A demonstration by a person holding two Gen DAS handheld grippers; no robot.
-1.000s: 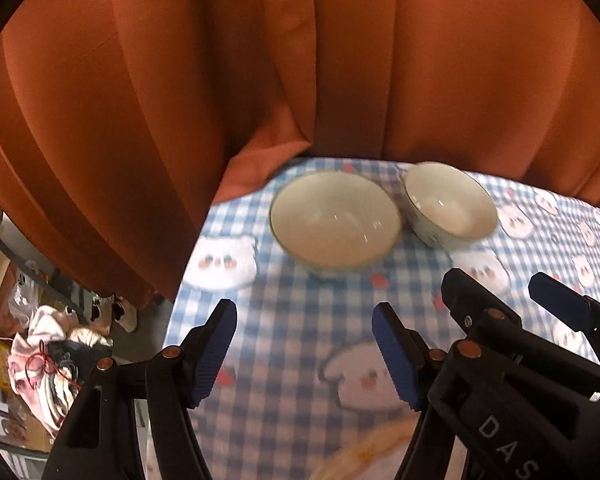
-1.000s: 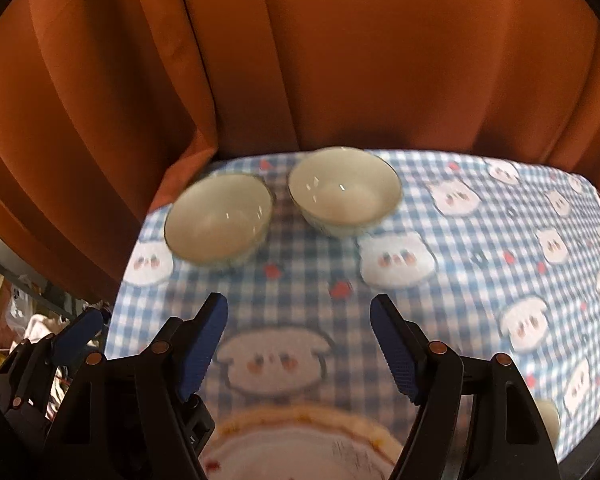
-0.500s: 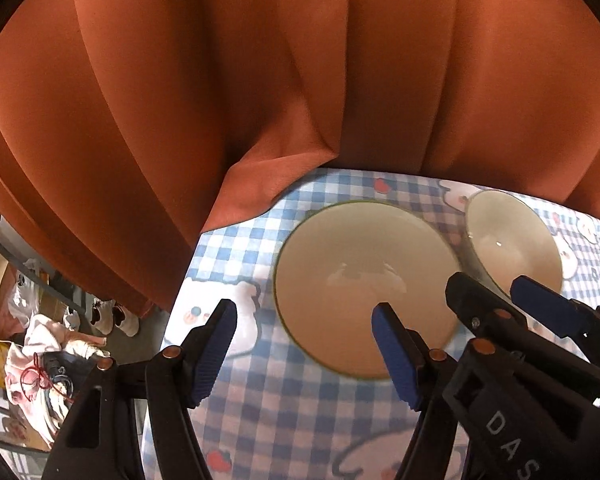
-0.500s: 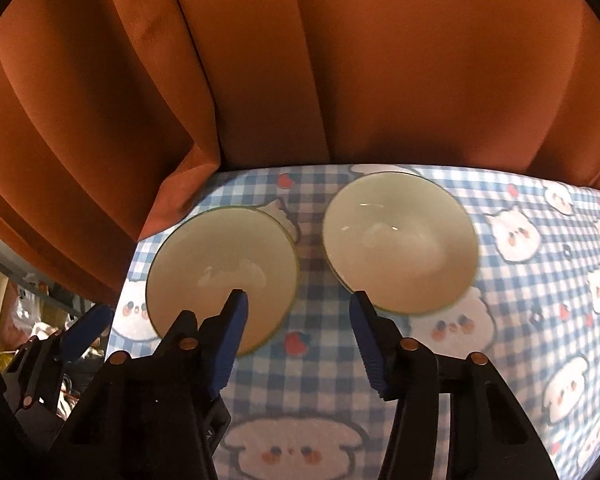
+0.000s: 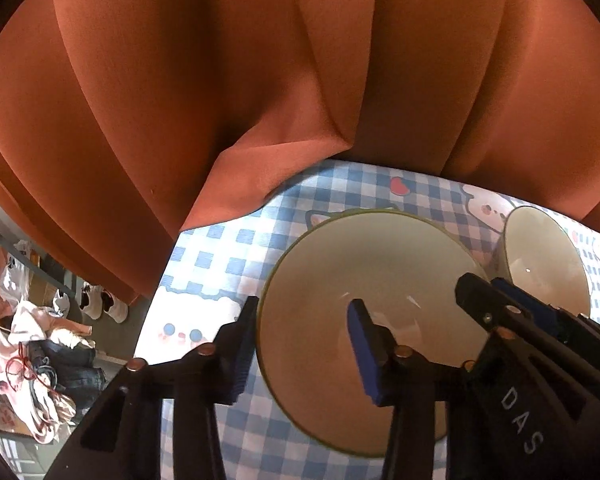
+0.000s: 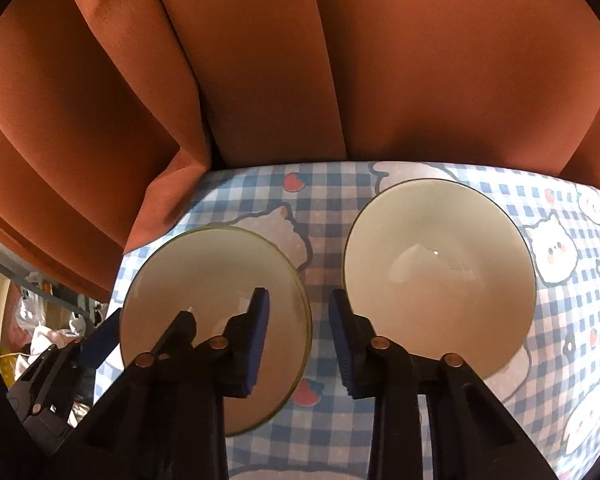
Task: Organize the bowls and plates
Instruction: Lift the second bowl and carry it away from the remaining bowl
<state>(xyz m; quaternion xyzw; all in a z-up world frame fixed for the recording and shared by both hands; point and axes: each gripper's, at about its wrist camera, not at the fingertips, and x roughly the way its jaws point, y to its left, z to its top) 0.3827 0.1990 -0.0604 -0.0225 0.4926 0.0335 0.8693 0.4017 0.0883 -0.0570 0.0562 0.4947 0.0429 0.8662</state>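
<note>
both grippers are closing. left gripper straddles the near left rim of the green-rimmed bowl, pads not visibly pressing. right gripper narrows at the white bowl's left rim, contact unclear. both bowls sit apart on the checked tablecloth; nothing is stacked yet. no plate shows, and the orange curtain hides everything behind.
</note>
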